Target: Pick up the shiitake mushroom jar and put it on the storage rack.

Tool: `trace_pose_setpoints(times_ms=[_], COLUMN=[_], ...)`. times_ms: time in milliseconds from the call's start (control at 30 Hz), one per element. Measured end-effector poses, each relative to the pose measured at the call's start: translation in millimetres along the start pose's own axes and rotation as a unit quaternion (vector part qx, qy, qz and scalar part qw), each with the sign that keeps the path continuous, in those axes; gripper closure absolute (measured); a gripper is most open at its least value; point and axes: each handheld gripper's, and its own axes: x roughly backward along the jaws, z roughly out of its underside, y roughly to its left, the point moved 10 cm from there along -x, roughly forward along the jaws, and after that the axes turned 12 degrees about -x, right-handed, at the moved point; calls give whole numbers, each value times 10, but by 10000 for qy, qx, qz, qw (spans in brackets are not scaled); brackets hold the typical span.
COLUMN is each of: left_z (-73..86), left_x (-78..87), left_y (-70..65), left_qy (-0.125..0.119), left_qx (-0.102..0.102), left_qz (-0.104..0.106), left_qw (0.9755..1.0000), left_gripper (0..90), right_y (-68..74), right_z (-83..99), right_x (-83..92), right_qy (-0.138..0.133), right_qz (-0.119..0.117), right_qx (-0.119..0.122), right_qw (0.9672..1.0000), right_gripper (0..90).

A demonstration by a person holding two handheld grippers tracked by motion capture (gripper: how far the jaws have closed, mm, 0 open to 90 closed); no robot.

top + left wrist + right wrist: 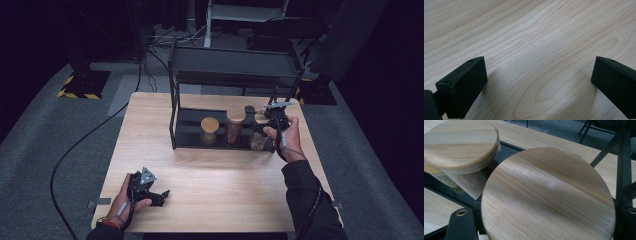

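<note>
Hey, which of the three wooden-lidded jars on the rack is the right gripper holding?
The rightmost jar, at the rack's right end. The right gripper is shut on it, while the tall middle jar and short left jar stand free.

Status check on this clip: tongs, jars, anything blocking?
Left tongs open, idle on the table. Right tongs shut on the right jar at the rack. Middle jar close beside it.
</note>
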Motion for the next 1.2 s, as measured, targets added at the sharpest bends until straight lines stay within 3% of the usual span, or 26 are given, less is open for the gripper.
trace_pose_setpoints(times_ms=[800, 1200], left_z=[0, 0], left_x=[0, 0], left_y=[0, 1], left_qy=[0, 0], left_qx=[1, 1], left_qz=[1, 3], left_qw=[10000, 10000], left_gripper=[2, 2], right_y=[-77, -93], right_z=[-2, 4], right_x=[-222, -256], right_qy=[-47, -31], right_qz=[30, -71], right_qx=[-113, -188], right_qw=[9999, 9998], right_gripper=[249, 247])
